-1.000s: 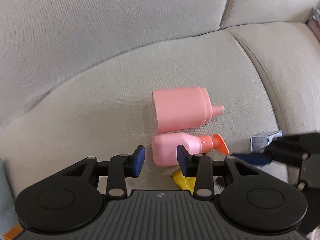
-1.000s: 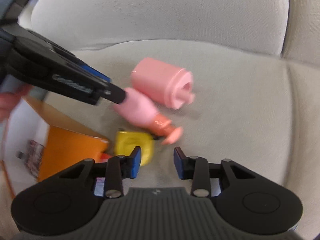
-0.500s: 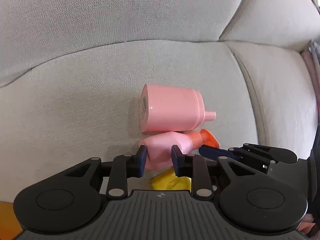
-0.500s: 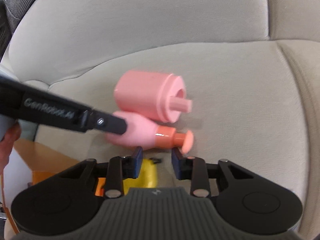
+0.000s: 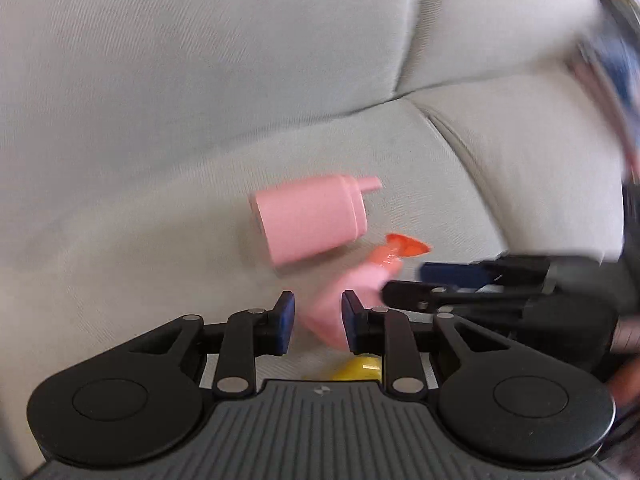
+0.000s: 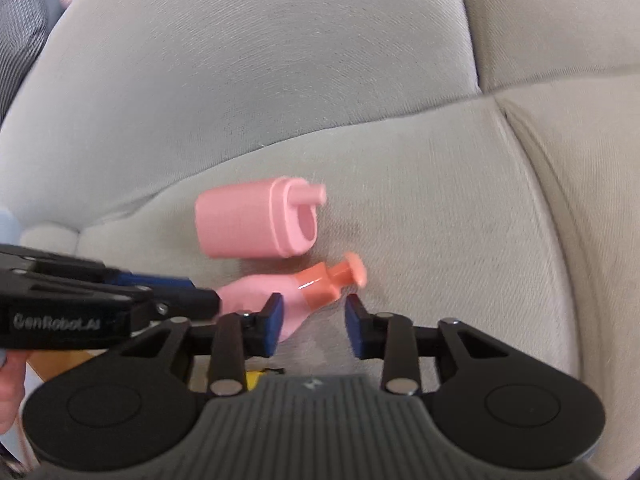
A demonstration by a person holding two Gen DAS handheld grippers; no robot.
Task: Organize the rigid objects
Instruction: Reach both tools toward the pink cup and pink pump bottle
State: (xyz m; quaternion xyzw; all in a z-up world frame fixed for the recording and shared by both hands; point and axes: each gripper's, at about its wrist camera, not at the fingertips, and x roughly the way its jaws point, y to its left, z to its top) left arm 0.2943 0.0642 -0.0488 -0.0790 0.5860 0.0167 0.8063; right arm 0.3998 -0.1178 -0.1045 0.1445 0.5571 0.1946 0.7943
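- The left claw (image 5: 316, 322) is pinching the base of the small pink pump bottle (image 5: 352, 292), its blue pads pressed against the bottle's sides.
- The bottle is sitting tilted between those pads, with its orange pump head (image 5: 404, 245) pointing up and away from the claw toward the right of the left wrist view.
- In the right wrist view the same bottle (image 6: 276, 292) is lying just ahead of the right claw (image 6: 314, 322), its pink body touching or just beside the left-hand pad and its orange head (image 6: 340, 276) sitting just beyond the gap.
- The right claw's jaws are opening; the space between its pads is holding only sofa fabric, and the pads are not pressing on the bottle.
- The left claw (image 6: 192, 300) is reaching in from the left edge of the right wrist view and meeting the bottle's base.
- The larger pink container (image 5: 312, 218) is lying on its side on the sofa seat (image 5: 160, 240), just beyond the bottle, with its short spout (image 5: 370, 183) pointing right.
- A yellow object (image 5: 358, 368) is peeking out just under the left claw, mostly hidden.
- A hand (image 6: 10, 384) is showing at the lower left edge of the right wrist view.
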